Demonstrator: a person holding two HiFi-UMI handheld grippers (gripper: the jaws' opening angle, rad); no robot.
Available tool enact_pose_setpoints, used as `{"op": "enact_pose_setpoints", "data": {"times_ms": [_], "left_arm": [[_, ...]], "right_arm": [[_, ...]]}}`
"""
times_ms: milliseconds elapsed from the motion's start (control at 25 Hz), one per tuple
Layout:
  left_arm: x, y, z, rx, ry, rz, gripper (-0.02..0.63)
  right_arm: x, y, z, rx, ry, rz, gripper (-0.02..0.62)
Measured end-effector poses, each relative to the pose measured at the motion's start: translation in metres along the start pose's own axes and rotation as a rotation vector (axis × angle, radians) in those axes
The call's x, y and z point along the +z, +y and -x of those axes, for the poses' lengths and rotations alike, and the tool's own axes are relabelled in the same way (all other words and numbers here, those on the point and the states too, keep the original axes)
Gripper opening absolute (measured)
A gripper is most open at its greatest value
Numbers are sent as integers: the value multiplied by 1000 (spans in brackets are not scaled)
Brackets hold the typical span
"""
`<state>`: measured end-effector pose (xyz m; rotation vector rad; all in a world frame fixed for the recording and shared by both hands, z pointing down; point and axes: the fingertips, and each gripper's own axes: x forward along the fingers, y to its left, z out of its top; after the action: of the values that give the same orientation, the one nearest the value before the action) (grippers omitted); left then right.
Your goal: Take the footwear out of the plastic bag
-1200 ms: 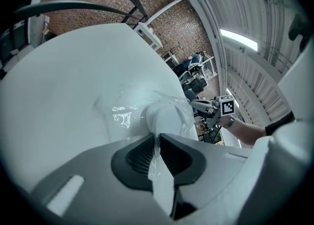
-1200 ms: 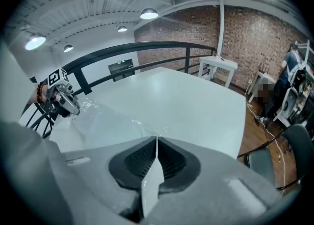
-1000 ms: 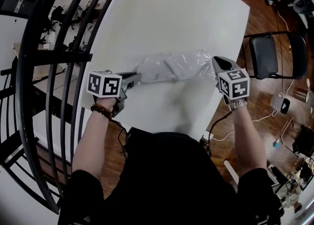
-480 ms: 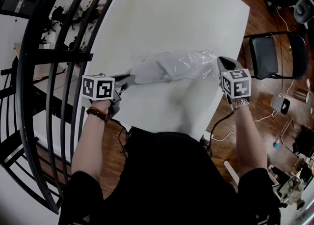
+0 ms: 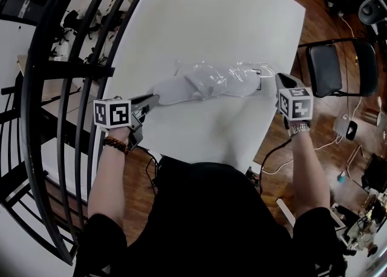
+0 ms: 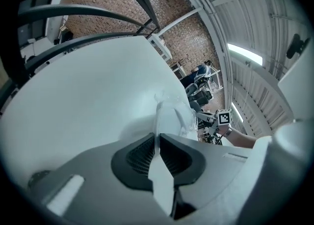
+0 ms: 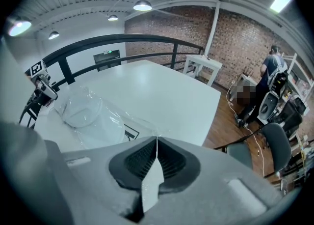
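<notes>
We've got the clear bag (image 5: 233, 76) lying crumpled and stretched left to right on the table (image 5: 199, 16), with a black printed mark near its right end. The slipper (image 5: 169, 92), pale and flat, lies lengthwise along it. Its left end pokes out of the bag's mouth and the rest sits under the film.

Glossy, crinkled clear plastic bag (image 5: 239, 77) on a smooth matt table (image 5: 211, 16).

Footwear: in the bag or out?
Partly out: footwear sticks bare past the plastic bag at the left gripper, which pinches it; the rest is inside.
</notes>
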<state>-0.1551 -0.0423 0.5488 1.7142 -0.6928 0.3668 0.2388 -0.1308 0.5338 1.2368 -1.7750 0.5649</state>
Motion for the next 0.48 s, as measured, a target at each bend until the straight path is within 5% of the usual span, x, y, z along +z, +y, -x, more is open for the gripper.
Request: {"op": "enact_pose_setpoints", "data": {"times_ms": [480], "left_arm": [[3, 11, 22, -24, -93, 79, 48]], "right_arm": [[-29, -34, 12, -93, 40, -92, -5]]}}
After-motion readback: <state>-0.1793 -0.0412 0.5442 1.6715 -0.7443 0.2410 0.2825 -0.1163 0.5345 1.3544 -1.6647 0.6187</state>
